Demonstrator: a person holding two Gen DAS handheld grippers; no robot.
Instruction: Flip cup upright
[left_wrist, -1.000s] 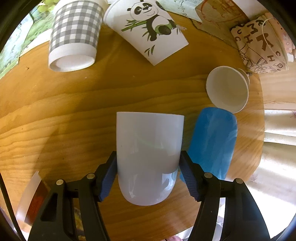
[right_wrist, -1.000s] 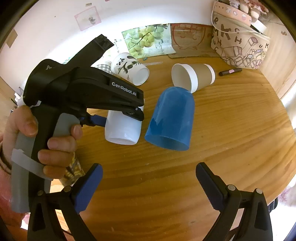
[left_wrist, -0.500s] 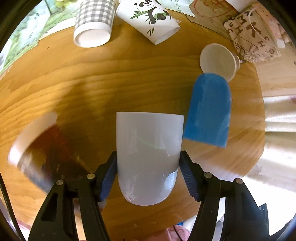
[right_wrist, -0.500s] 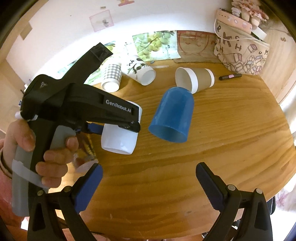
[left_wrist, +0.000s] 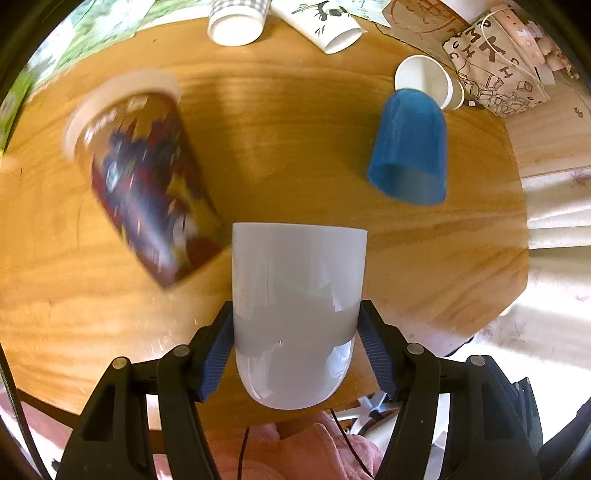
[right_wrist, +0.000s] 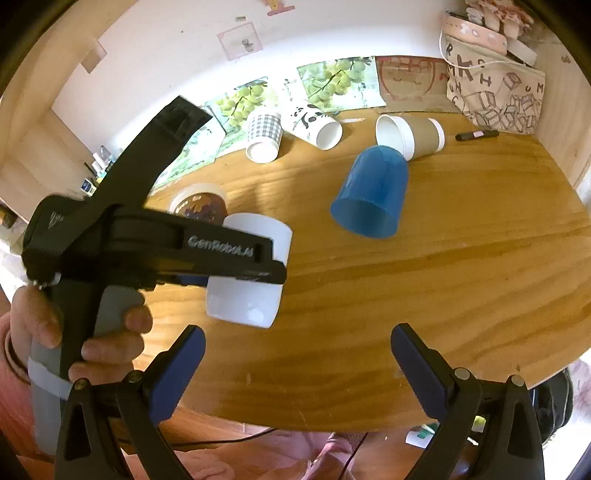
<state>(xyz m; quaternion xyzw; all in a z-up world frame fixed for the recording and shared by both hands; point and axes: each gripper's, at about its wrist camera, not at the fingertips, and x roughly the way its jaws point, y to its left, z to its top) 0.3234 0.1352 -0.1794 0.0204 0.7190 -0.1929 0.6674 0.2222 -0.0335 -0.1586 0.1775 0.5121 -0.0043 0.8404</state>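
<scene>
My left gripper is shut on a plain white cup, pinching its sides near the rounded base, rim pointing away. In the right wrist view the same white cup hangs above the wooden table, held by the left gripper, rim tilted up. My right gripper is open and empty above the table's near edge. A blue cup lies tipped on the table, mouth toward me; it also shows in the left wrist view.
A dark patterned cup lies on the table left of the white cup. A checked cup, a panda cup and a brown paper cup lie on their sides at the back. A printed bag and a marker sit far right.
My left gripper has lifted the white cup up and back toward the near edge; the table looks farther away and the dark patterned cup has come into view. The right gripper stays open.
</scene>
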